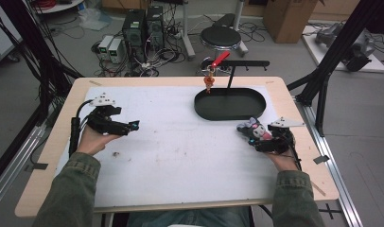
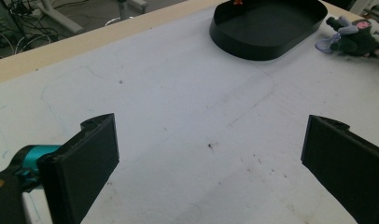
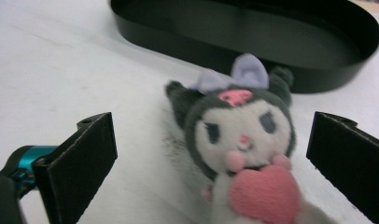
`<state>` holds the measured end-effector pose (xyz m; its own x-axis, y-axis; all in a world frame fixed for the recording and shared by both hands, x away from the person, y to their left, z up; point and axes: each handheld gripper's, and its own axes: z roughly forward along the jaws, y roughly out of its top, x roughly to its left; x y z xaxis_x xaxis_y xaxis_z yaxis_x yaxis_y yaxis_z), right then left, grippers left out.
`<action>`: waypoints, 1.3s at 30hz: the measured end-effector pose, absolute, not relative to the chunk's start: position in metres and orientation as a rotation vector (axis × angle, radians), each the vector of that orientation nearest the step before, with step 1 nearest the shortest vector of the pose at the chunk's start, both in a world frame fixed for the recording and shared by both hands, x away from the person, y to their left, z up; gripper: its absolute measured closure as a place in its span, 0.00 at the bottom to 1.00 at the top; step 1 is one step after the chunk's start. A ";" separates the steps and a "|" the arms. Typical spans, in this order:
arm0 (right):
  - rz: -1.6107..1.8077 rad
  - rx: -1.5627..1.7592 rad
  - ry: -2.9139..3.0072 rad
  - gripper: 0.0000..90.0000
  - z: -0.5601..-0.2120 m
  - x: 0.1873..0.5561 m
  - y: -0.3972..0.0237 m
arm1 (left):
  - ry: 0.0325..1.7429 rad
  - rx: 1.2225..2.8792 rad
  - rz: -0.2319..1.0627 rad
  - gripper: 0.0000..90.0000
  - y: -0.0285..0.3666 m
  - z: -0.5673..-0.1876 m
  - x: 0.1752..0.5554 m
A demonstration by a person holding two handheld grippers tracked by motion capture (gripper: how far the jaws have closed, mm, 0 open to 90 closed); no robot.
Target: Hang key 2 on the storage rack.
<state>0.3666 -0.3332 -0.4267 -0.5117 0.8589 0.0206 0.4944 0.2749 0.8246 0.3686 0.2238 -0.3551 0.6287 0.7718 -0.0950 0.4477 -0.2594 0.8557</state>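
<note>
Item: small plush doll (image 3: 241,140), dark-hooded with a lilac bow and a pink heart at its chest, lying on the white table mat (image 1: 180,142) just short of the black oval tray (image 1: 230,103), between the wide-open, empty jaws of the right gripper (image 3: 211,158). Handling, by judgement: light, soft, compressible, non-fragile; best pinched across the head or body, not the floppy bow. Left gripper (image 2: 211,163): fully open, empty, well apart over bare mat.

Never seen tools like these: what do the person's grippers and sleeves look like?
The left gripper and right gripper are black, each with two flat rectangular jaws, teal metal fittings, a grey three-cornered top plate and a trailing black cable. The sleeves are olive green.
</note>
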 end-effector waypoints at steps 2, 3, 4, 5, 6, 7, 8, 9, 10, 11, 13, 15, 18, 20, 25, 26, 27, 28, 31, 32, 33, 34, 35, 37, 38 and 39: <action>1.091 1.240 2.128 0.01 -0.430 0.370 -0.334 | 0.974 1.904 0.426 0.05 0.226 -0.359 0.365; 1.091 1.240 2.128 0.01 -0.430 0.370 -0.334 | 0.972 1.911 0.424 0.05 0.228 -0.361 0.363; 1.070 1.248 2.130 0.01 -0.431 0.371 -0.334 | 0.979 1.911 0.418 0.05 0.229 -0.363 0.362; 1.022 1.280 2.129 0.01 -0.433 0.374 -0.334 | 0.982 1.918 0.423 0.05 0.231 -0.365 0.360; 1.022 1.280 2.129 0.01 -0.433 0.374 -0.334 | 0.982 1.914 0.424 0.05 0.232 -0.366 0.359; 0.996 1.304 2.133 0.01 -0.435 0.376 -0.335 | 0.988 1.910 0.418 0.05 0.233 -0.368 0.357; 0.978 1.317 2.134 0.01 -0.436 0.377 -0.335 | 0.990 1.912 0.416 0.05 0.236 -0.371 0.353; 0.978 1.317 2.134 0.01 -0.436 0.377 -0.335 | 0.990 1.912 0.416 0.05 0.236 -0.371 0.353; 0.961 1.329 2.131 0.01 -0.437 0.378 -0.336 | 0.991 1.914 0.414 0.05 0.237 -0.373 0.351; 0.942 1.341 2.136 0.01 -0.438 0.378 -0.336 | 0.994 1.917 0.412 0.05 0.238 -0.374 0.350; 0.888 1.370 2.148 0.07 -0.441 0.380 -0.337 | 0.999 1.917 0.413 0.05 0.242 -0.378 0.344; 0.877 1.381 2.157 0.08 -0.442 0.380 -0.337 | 1.003 1.916 0.412 0.05 0.245 -0.381 0.340; 0.860 1.348 2.203 0.25 -0.442 0.380 -0.336 | 1.018 1.921 0.418 0.05 0.249 -0.388 0.332; 0.850 1.323 2.224 0.39 -0.442 0.379 -0.334 | 1.026 1.919 0.414 0.05 0.252 -0.392 0.328; 0.875 1.300 2.222 0.50 -0.437 0.376 -0.334 | 1.042 1.919 0.415 0.05 0.257 -0.400 0.320; 0.875 1.300 2.222 0.50 -0.437 0.376 -0.334 | 1.047 1.917 0.418 0.05 0.259 -0.402 0.318; 0.867 1.308 2.211 0.51 -0.434 0.375 -0.335 | 1.055 1.914 0.424 0.05 0.261 -0.404 0.315; 0.875 1.318 2.208 0.51 -0.433 0.374 -0.335 | 1.068 1.900 0.423 0.05 0.265 -0.409 0.310; 0.891 1.326 2.211 0.51 -0.431 0.371 -0.336 | 1.098 1.881 0.426 0.05 0.271 -0.419 0.303; 0.892 1.330 2.211 0.51 -0.429 0.371 -0.336 | 1.098 1.881 0.426 0.05 0.271 -0.419 0.303; 0.901 1.334 2.212 0.51 -0.428 0.370 -0.336 | 1.111 1.878 0.420 0.05 0.273 -0.422 0.300; 0.914 1.338 2.207 0.51 -0.425 0.370 -0.336 | 1.113 1.874 0.416 0.05 0.273 -0.422 0.298; 0.929 1.343 2.198 0.51 -0.423 0.369 -0.336 | 1.105 1.868 0.414 0.05 0.272 -0.421 0.297; 0.964 1.352 2.177 0.51 -0.417 0.369 -0.337 | 1.091 1.869 0.426 0.05 0.270 -0.419 0.295; 0.982 1.365 2.166 0.51 -0.414 0.368 -0.337 | 1.087 1.876 0.425 0.05 0.270 -0.420 0.295; 1.005 1.365 2.165 0.51 -0.411 0.367 -0.337 | 1.087 1.880 0.419 0.05 0.270 -0.420 0.295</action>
<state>0.3674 -0.3373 -0.4109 -0.4497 0.8919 0.0485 0.6127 0.2685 0.7433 0.2952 0.2699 -0.4202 0.5567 0.8194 -0.1367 0.5154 -0.2117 0.8304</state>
